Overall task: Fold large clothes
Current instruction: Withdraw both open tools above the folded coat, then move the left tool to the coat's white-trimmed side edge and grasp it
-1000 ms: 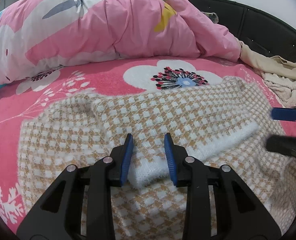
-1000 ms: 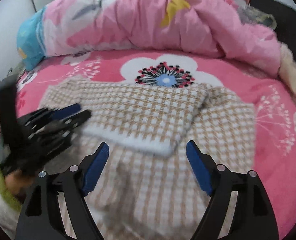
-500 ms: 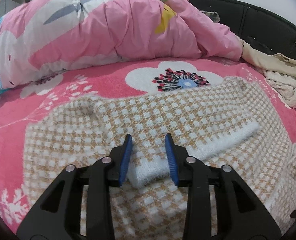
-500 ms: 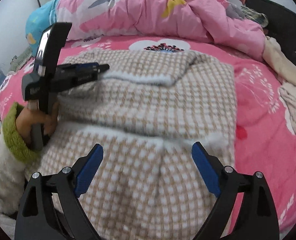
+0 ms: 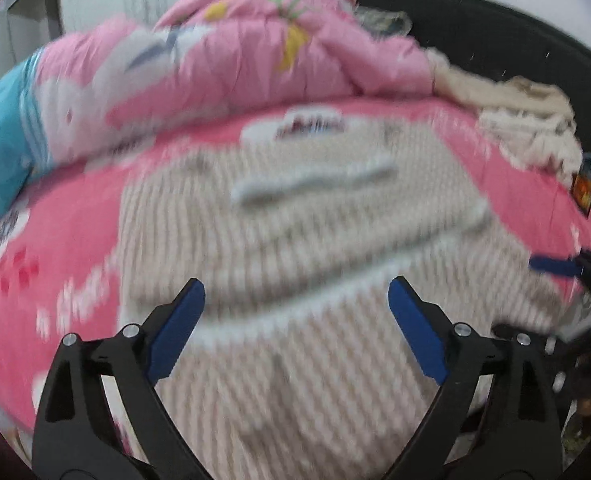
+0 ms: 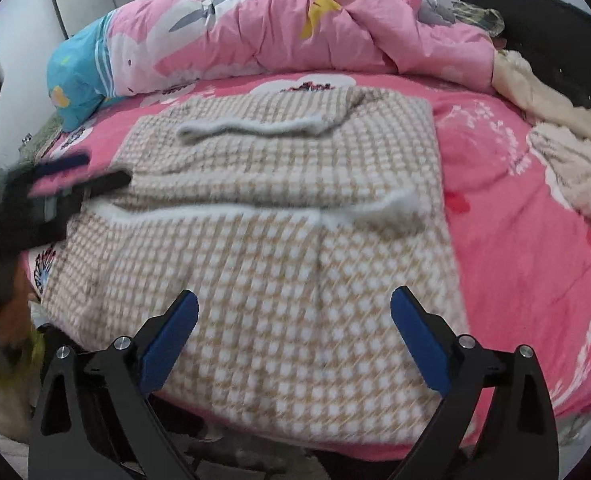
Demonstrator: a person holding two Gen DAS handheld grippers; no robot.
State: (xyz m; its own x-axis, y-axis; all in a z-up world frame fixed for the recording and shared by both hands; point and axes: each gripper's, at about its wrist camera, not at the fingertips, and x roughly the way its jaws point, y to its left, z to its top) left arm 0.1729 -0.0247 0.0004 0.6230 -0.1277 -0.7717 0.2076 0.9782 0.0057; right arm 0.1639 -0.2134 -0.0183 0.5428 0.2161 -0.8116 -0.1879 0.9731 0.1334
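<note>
A tan-and-white checked sweater (image 6: 287,216) lies flat on the pink floral bed sheet (image 6: 507,216), both sleeves folded across its body, white cuffs showing. It also shows, blurred, in the left wrist view (image 5: 295,264). My left gripper (image 5: 295,320) is open and empty above the sweater's near part. My right gripper (image 6: 291,328) is open and empty above the hem at the bed's front edge. The left gripper also shows at the left of the right wrist view (image 6: 75,172); the right gripper's blue pad shows at the right of the left wrist view (image 5: 551,266).
A bunched pink quilt (image 6: 295,28) and blue pillow (image 6: 79,76) lie at the bed's far side. Cream clothes (image 6: 567,148) are piled on the right. A black headboard (image 6: 535,12) stands at the back right. The bed's front edge runs under the hem.
My left gripper has opened, let go of the white cuff and pulled back toward the hem. My right gripper has also drawn back a little. The folded sleeve lies where it was dropped.
</note>
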